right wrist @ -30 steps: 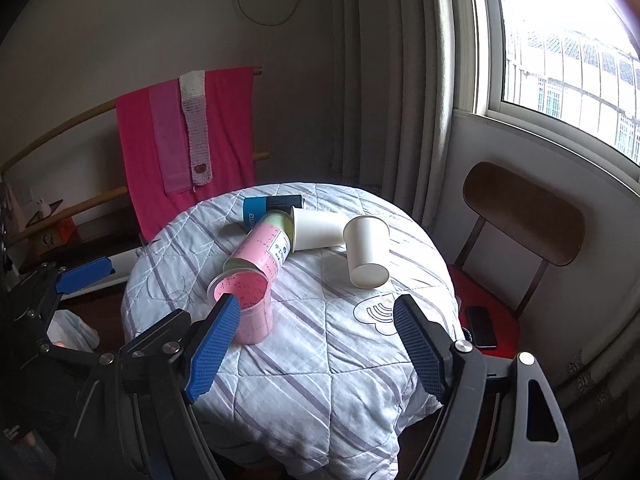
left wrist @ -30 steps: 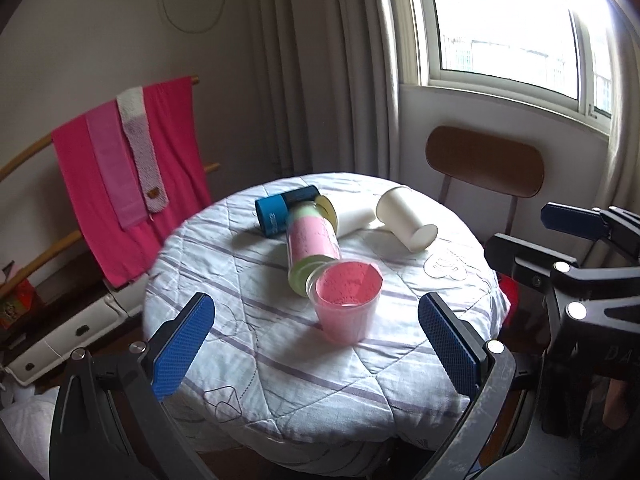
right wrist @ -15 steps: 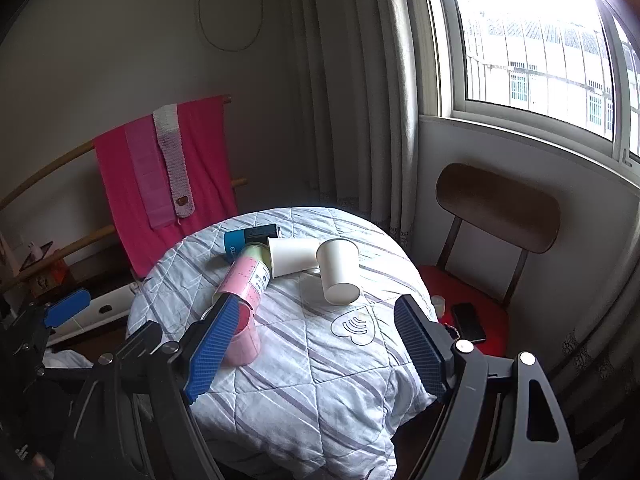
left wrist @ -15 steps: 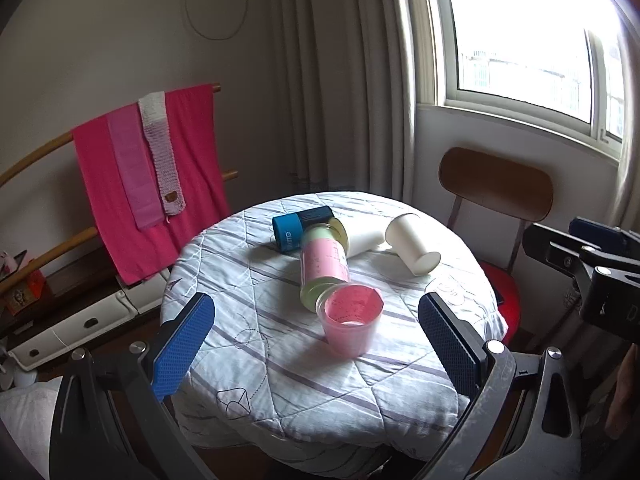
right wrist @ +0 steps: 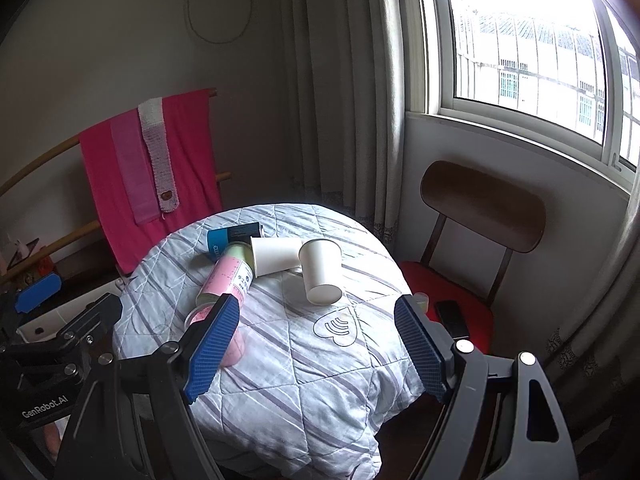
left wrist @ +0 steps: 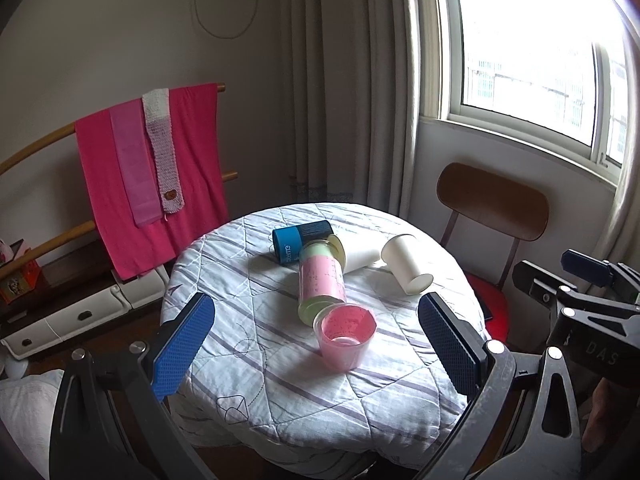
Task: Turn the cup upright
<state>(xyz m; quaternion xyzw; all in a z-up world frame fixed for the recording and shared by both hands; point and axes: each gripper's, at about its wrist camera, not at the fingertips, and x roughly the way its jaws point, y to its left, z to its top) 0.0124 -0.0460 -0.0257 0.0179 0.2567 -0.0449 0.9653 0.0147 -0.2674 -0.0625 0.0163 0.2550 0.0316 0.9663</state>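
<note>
A pink cup (left wrist: 345, 335) stands upright near the front of the round table (left wrist: 248, 364); in the right wrist view it (right wrist: 236, 350) is mostly hidden behind a finger. Behind it lie on their sides a pink-and-green can (left wrist: 321, 280) (right wrist: 228, 276), a blue can (left wrist: 300, 240) (right wrist: 232, 236) and two white paper cups (left wrist: 406, 264) (left wrist: 360, 256) (right wrist: 320, 272) (right wrist: 276, 254). My left gripper (left wrist: 316, 344) is open and empty, held back from the table's front edge. My right gripper (right wrist: 316, 350) is open and empty, also back from the table.
A wooden chair with a red seat (right wrist: 452, 304) stands right of the table, with a dark phone (right wrist: 450, 318) on it. A rack with pink towels (left wrist: 148, 176) stands at the back left. Curtains and a window fill the back right.
Both grippers have drawn back and up from the table, so it looks smaller and farther. The objects on the table have not moved.
</note>
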